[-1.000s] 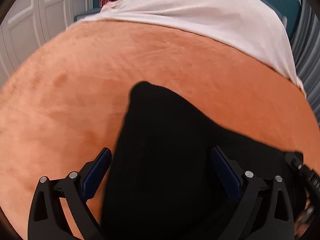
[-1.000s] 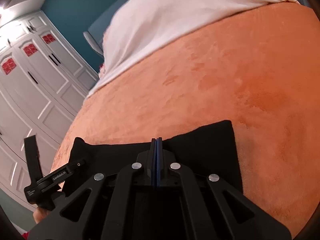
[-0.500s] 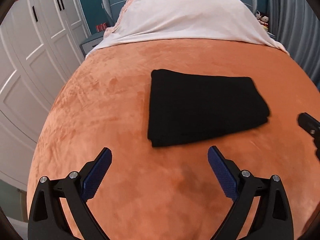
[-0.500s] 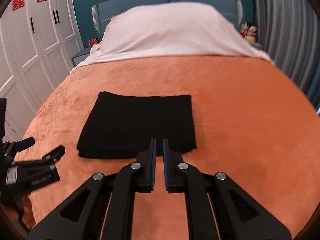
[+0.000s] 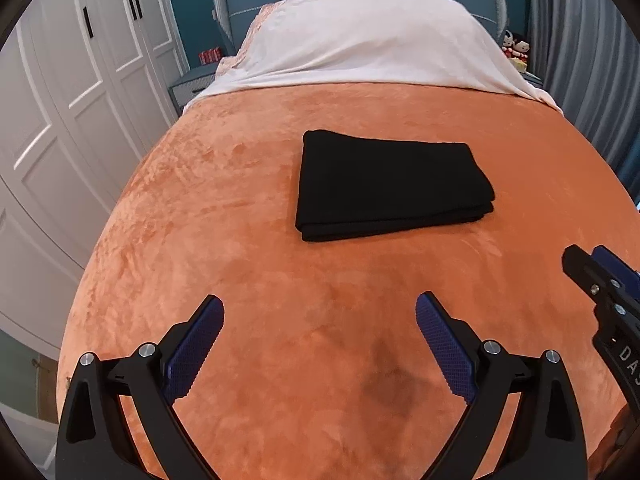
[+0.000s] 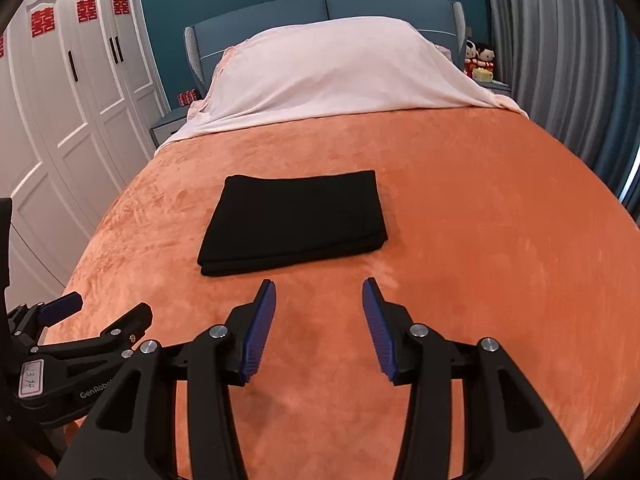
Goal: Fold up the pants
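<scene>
So the black pants (image 5: 390, 186) are folded into a flat rectangle with stacked layer edges showing along the near side, sitting on the orange blanket (image 5: 240, 248) roughly mid-bed. Nothing's touching them. The left gripper (image 5: 319, 312) is spread wide with nothing between its blue pads (image 5: 192, 344), hanging over bare blanket on the near side of the pants and apart from them. The right gripper (image 6: 319, 294) is parted too, a bit narrower, holding nothing, tips just short of the pants' near edge. From the right camera you can see the left gripper off at the lower left, and the right one pokes into the left camera's right edge. Farther back there's a white sheet (image 6: 332, 76) draped over the pillow end, against a blue headboard (image 6: 320, 12). White wardrobe doors (image 6: 60, 92) with red paper cutouts on the left, grey curtain (image 6: 560, 60) on the right, and a couple of little dolls (image 6: 478, 56) on the nightstand beside the bed.
</scene>
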`<state>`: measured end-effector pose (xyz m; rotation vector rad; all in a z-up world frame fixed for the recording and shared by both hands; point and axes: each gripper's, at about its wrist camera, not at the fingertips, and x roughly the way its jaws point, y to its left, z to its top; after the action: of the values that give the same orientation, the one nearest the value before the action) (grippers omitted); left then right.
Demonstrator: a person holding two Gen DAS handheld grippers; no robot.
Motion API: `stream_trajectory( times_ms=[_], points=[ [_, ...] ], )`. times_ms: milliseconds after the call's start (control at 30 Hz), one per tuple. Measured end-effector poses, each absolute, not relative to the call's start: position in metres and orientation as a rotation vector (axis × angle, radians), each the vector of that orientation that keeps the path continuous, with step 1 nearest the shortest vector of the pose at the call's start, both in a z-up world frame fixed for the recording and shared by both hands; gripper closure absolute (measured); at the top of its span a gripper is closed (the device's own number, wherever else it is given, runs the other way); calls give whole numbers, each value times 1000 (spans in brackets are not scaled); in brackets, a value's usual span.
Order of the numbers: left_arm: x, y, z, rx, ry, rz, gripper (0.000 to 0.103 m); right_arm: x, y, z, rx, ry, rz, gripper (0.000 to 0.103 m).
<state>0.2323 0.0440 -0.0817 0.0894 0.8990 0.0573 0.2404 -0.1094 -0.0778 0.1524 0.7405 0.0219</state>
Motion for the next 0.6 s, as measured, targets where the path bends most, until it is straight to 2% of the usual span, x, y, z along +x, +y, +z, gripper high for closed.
stream_trajectory(
  times_ms=[500, 567, 600],
  points=[
    [173, 35, -75, 82, 910, 53, 7, 180, -115, -76, 197, 757, 11, 59],
    [162, 33, -71, 66, 905, 45, 7, 170, -117, -74, 203, 755, 9, 55],
    [158, 33, -69, 62, 903, 43, 7, 165, -117, -73, 204, 753, 8, 50]
  ],
)
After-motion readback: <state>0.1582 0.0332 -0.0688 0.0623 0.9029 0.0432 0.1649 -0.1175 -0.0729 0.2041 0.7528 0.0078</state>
